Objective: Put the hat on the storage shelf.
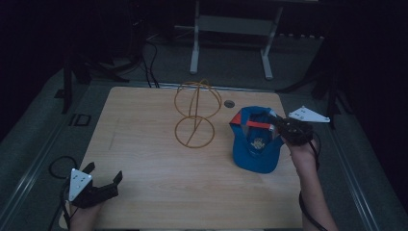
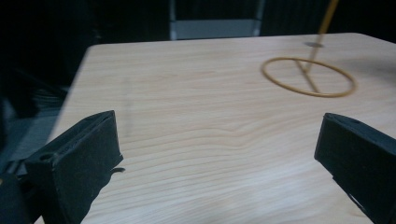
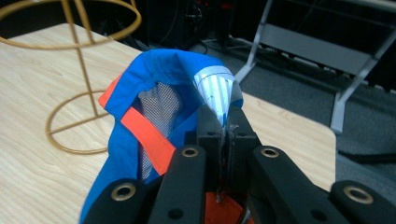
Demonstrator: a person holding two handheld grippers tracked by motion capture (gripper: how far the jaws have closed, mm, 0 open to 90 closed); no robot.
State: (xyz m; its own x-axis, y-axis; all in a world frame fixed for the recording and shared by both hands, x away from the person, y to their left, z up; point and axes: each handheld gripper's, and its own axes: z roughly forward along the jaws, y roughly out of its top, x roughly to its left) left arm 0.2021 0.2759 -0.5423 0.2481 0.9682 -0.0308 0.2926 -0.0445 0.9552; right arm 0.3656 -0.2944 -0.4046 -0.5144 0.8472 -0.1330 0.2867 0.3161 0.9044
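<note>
R gripper (image 1: 278, 126) has its jaws clamped tight on the edge of a blue cap (image 1: 254, 144), pinching the fabric by the orange strap (image 1: 259, 124) at the cap's back; in the right gripper view the jaws meet on a fold w/ a white striped label (image 3: 214, 88) sticking up just above them, mesh lining showing inside. Cap sits at the R side of the wooden counter (image 1: 144, 159), opening facing up, brim toward the person; can't tell whether it hangs clear of the counter or rests on it. Just L of the cap, near counter centre, stands a gold wire stand (image 1: 195, 113): round base ring flat on the counter, a slanted rod up to a wire globe on top. Stand & cap are near but apart. L gripper (image 1: 105, 178) is at the near L corner, well apart from both, jaws wide apart w/ nothing between them, low over bare wood. Small round grommet hole (image 1: 229, 103) beyond the cap.
</note>
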